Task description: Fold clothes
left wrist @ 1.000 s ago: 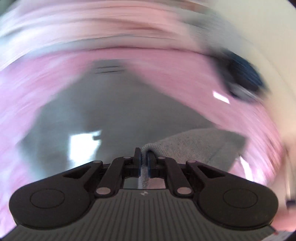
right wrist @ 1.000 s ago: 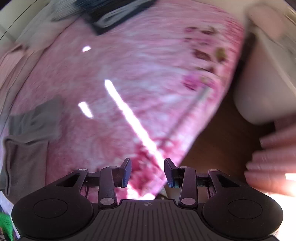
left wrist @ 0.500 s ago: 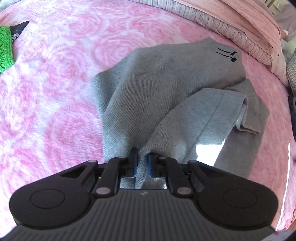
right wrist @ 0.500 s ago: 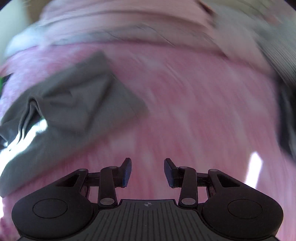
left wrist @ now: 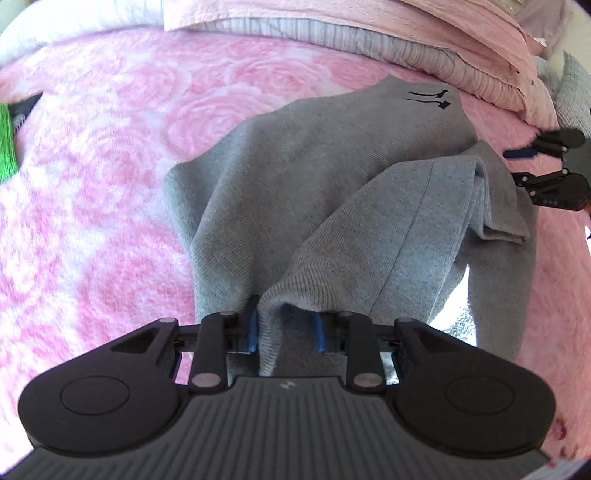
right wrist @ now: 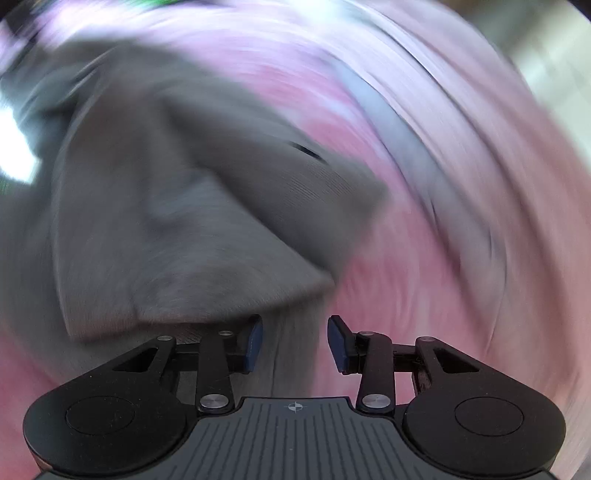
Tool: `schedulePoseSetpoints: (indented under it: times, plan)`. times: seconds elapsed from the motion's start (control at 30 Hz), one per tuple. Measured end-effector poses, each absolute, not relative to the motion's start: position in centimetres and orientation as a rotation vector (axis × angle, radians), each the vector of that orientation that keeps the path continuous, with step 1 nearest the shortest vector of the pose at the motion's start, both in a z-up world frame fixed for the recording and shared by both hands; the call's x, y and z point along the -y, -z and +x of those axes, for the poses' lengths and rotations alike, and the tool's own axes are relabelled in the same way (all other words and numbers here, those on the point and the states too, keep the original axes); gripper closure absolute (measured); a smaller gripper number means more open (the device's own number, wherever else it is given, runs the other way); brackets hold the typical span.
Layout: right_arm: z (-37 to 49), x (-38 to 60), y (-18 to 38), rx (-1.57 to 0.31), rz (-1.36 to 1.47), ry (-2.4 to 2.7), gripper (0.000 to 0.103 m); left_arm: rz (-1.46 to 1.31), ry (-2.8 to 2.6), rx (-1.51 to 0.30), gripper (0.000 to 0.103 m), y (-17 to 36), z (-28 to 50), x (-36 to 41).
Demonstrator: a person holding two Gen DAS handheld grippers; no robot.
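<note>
A grey knit garment lies crumpled on the pink rose-patterned blanket, with a small black mark near its far corner. My left gripper is open; a raised fold of the garment stands between its blue pads and leans on the left one. The right gripper shows at the right edge of the left wrist view, beside the garment's far right fold. The right wrist view is motion-blurred: the right gripper is open just above the garment's near edge, with cloth below the left finger.
Pink and grey-striped folded bedding lines the far side of the blanket. A bright green item lies at the left edge. Open pink blanket stretches left of the garment.
My left gripper has opened, letting go of the grey fold it was pinching. The right gripper, still open, swung across the bed and now sits at the garment's right side.
</note>
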State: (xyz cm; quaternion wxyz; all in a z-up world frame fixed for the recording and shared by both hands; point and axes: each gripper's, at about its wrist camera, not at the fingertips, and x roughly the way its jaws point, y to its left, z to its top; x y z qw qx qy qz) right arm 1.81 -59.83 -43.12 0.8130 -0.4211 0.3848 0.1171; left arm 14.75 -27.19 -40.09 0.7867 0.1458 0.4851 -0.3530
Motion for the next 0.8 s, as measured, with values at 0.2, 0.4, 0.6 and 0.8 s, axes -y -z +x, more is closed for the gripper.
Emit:
schedulePoseSetpoints:
  times: [0.2, 0.4, 0.6, 0.8]
  plan:
    - [2.2, 59.0, 43.7, -0.766, -0.962, -0.298, 0.098, 0.491, 0.815, -0.910, 0.084, 40.7, 13.4, 28.8]
    - [0.9, 60.6, 33.8, -0.686, -0.550, -0.057, 0.102, 0.372, 0.814, -0.849, 0.097, 36.4, 14.2, 28.7]
    - [-3.4, 61.6, 20.1, -0.451, -0.313, 0.130, 0.103, 0.071, 0.799, -0.662, 0.098, 24.7, 15.0, 26.6]
    - [-8.1, 59.3, 8.4, -0.214, -0.251, 0.156, 0.103, -0.048, 0.825, -0.346, 0.098, 10.9, 12.4, 24.3]
